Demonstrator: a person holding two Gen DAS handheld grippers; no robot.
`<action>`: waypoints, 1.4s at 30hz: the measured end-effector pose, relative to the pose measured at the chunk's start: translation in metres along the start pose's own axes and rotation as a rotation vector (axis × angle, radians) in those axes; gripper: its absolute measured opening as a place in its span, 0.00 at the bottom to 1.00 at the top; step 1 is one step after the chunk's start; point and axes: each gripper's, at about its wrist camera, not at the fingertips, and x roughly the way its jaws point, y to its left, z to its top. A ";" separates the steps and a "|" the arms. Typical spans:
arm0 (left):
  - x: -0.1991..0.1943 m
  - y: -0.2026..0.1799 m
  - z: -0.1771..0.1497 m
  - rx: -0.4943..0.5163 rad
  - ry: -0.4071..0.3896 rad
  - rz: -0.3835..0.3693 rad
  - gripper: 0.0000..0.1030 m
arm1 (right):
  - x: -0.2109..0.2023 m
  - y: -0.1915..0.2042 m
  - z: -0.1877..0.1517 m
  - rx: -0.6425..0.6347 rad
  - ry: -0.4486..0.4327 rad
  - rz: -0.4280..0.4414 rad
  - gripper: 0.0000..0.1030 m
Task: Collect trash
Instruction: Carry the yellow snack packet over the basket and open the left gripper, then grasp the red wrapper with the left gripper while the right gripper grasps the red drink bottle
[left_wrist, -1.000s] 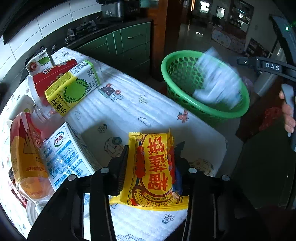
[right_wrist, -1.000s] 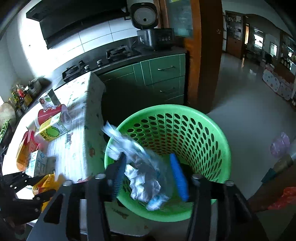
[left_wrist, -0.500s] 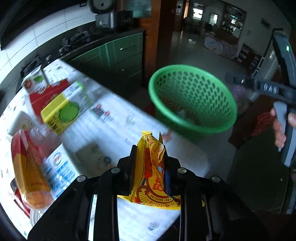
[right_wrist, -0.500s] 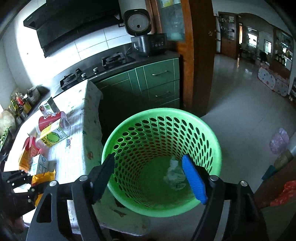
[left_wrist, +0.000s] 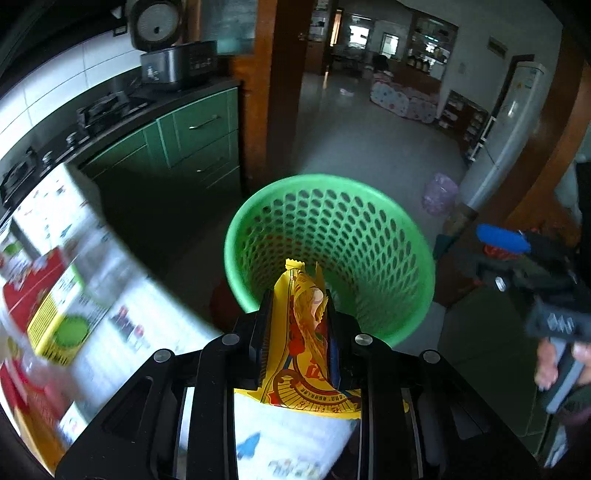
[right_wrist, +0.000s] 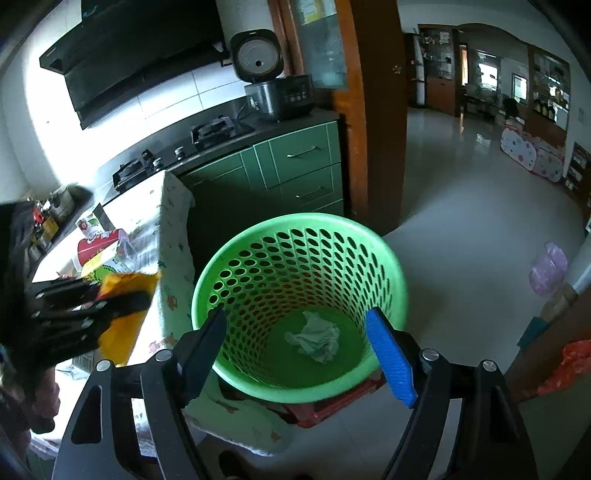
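My left gripper (left_wrist: 297, 314) is shut on a yellow and red snack wrapper (left_wrist: 306, 343) and holds it in the air just before the near rim of the green perforated basket (left_wrist: 328, 254). It also shows in the right wrist view (right_wrist: 122, 291), with the wrapper (right_wrist: 122, 328) over the table edge. My right gripper (right_wrist: 297, 325) is open and empty above the basket (right_wrist: 295, 258). A crumpled white paper (right_wrist: 314, 338) lies on the basket floor.
The table (left_wrist: 155, 314) with a printed white cloth holds a yellow-green carton (left_wrist: 59, 325) and red packages (left_wrist: 26, 288) at the left. Green kitchen cabinets (right_wrist: 295, 170) stand behind the basket. The basket rests on a red stool (right_wrist: 314, 408). Tiled floor stretches right.
My left gripper has lifted the wrapper off the table and carried it toward the basket. The paper dropped from my right gripper into the basket; the right gripper has drawn back slightly.
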 end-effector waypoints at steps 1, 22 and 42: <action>0.006 -0.002 0.006 0.001 0.004 -0.009 0.24 | -0.001 -0.002 -0.001 0.005 0.000 -0.002 0.75; 0.035 -0.020 0.036 -0.024 -0.015 -0.040 0.71 | -0.017 -0.029 -0.009 0.048 -0.013 -0.026 0.77; -0.047 0.017 -0.006 -0.109 -0.109 0.128 0.73 | -0.013 0.019 0.000 -0.045 -0.027 0.081 0.80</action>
